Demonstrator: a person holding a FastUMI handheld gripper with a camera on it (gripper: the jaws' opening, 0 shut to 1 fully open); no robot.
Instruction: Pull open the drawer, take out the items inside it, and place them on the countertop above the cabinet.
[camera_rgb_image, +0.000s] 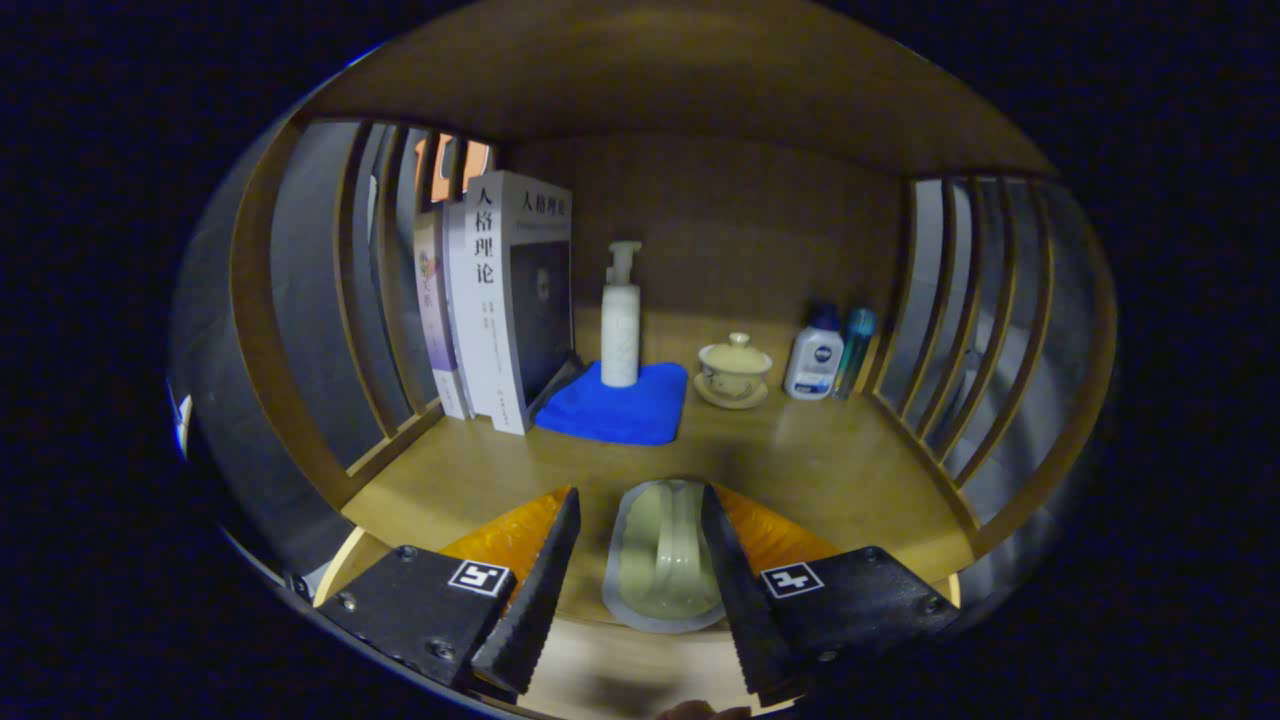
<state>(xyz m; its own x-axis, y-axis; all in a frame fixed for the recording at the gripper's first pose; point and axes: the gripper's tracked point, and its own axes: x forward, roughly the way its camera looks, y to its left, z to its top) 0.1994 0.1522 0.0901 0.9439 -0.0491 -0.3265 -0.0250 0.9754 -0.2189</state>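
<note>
Wooden boards made the whole shelf (800, 460), with thin slats on both sides and a smooth, matte top. The gripper (640, 560) hung over the front part of this shelf, and its two black, toothed fingers stood apart. Between them lay a pale green sachet (662, 560) with a sealed grey border, flat and soft in shape. The right finger seemed to touch its edge, but the left finger left a gap, so the sachet was not clamped. Whether it rested on the wood or was only just freed could not be told.

Judging from this, the step in hand was the placing of one item on the countertop. The next move would call for lifting the gripper straight back without dragging the light sachet, then going down to the drawer for what remained.

Behind the sachet, a folded blue cloth (620, 405) of fuzzy fabric carried a tall white pump bottle (620, 320). Left of the cloth stood several books (500, 290) upright against the slats. Right of the cloth sat a round cream cup with a lid (735, 368) on a saucer, and further right two small bottles (825, 352).
</note>
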